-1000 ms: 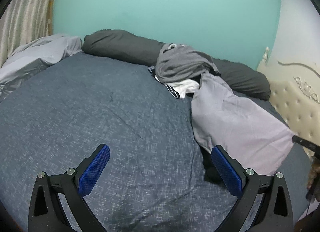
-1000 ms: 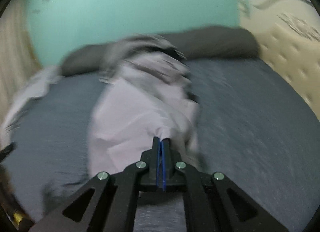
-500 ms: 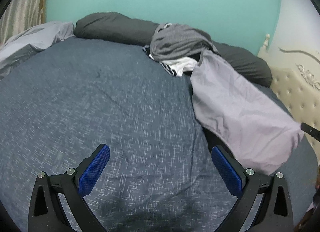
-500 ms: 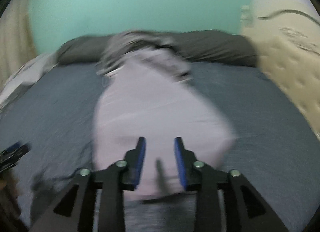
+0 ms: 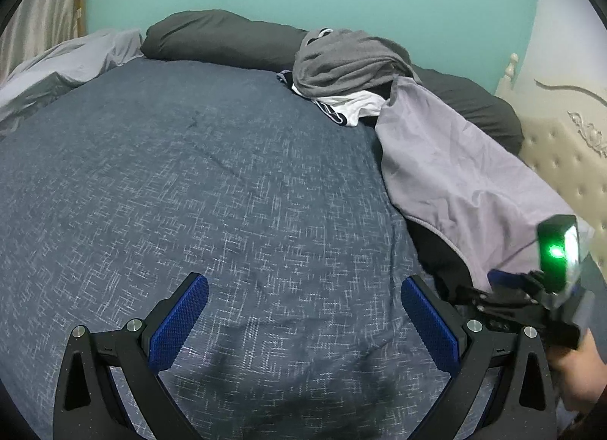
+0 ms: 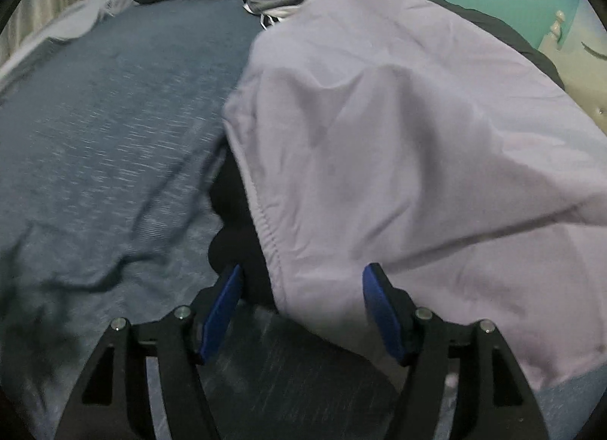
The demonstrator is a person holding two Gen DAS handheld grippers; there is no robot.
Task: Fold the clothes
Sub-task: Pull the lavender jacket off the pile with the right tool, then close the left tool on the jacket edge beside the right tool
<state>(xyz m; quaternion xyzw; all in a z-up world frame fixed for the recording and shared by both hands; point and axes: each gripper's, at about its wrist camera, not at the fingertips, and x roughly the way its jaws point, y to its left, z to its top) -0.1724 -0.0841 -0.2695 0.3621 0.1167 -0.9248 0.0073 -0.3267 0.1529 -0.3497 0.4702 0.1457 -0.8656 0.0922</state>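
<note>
At the bottom of the left wrist view the left gripper hangs over the bare dark-blue bedspread with its blue pads spread wide and nothing between them. At the bottom of the right wrist view the right gripper is also open, holding nothing; the near hem of a lilac garment lies just ahead of and partly between its pads, with a strip of black cloth showing under the garment's left edge. The garment runs from the lower right of the left view up toward the centre, lying loose and creased rather than folded. Its far end reaches a heap of other clothes in the upper middle, grey over white, against a dark bolster below the teal wall. By my reading, the step in hand is spreading or placing this garment on the bed. The next move probably calls for both grippers to pinch opposite corners of the near hem.
</note>
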